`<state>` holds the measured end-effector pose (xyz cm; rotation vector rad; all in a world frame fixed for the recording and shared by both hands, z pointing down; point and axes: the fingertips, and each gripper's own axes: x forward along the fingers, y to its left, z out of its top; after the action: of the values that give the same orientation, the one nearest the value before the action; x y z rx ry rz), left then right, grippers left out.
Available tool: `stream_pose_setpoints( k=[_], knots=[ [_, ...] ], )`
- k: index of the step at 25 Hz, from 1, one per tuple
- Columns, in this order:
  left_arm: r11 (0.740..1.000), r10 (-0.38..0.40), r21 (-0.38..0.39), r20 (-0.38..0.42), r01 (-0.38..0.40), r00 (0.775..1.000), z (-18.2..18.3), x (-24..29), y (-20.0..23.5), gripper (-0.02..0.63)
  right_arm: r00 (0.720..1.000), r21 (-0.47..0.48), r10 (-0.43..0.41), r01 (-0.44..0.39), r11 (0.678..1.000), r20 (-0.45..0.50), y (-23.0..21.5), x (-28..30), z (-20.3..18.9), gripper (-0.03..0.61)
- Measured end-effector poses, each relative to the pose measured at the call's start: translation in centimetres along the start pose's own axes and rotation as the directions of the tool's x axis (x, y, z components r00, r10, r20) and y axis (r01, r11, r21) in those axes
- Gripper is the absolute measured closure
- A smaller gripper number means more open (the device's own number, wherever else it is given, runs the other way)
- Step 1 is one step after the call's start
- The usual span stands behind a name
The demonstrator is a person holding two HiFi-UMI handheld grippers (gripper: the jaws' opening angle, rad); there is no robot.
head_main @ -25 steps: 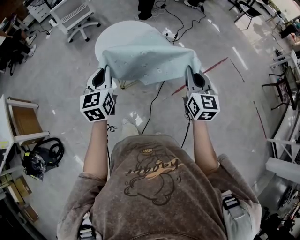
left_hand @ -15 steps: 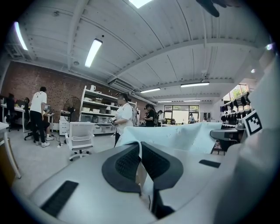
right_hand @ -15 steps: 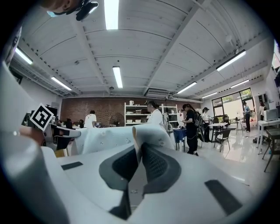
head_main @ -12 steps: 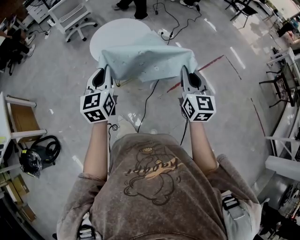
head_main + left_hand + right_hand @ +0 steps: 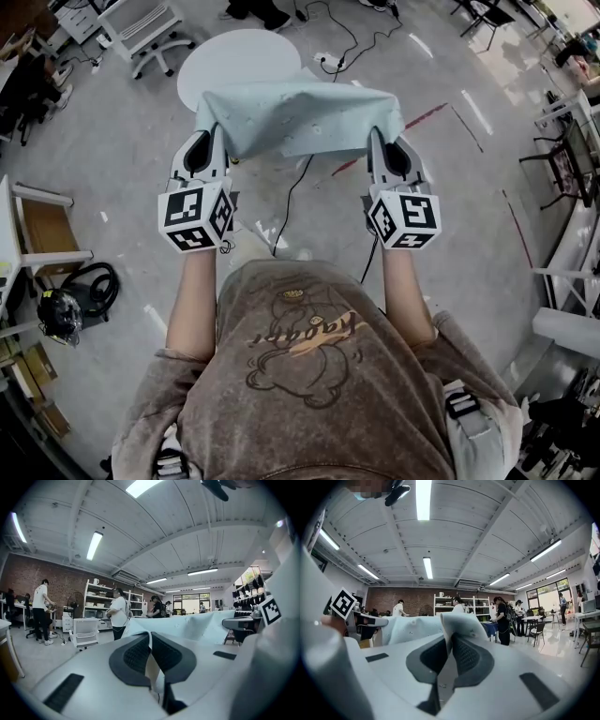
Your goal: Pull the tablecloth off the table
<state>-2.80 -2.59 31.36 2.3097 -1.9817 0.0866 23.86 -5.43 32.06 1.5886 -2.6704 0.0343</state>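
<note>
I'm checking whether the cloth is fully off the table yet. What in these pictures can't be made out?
- Head view: whether the tablecloth rests on the round table at its far edge; the cloth itself covers the table's near rim.
- Both gripper views: the table, blocked by the left gripper, the right gripper and the raised cloth.
- Head view: the cloth's small marks, too small to identify.

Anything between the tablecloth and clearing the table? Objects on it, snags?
Nothing visible. The left gripper and right gripper are each shut on a near corner of the tablecloth. In the head view its far edge overlaps the round table, and nothing rests on either.
</note>
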Motion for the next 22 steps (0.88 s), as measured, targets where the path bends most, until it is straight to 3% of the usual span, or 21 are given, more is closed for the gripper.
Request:
stream_pose_setpoints(
  k=[11,22],
  knots=[
    [0.999,-0.046,-0.008,-0.013,0.046,0.999,-0.7,-3.5,-4.1,0.592,0.999,0.044,-0.041,0.042,0.998,-0.02,-0.7,-5.3,-0.8,0.557],
    [0.997,-0.069,-0.042,-0.085,0.066,0.994,-3.7,-3.4,-5.3,0.591,0.997,0.052,-0.036,0.04,0.998,-0.068,-0.9,-5.7,-2.4,0.557]
  ],
)
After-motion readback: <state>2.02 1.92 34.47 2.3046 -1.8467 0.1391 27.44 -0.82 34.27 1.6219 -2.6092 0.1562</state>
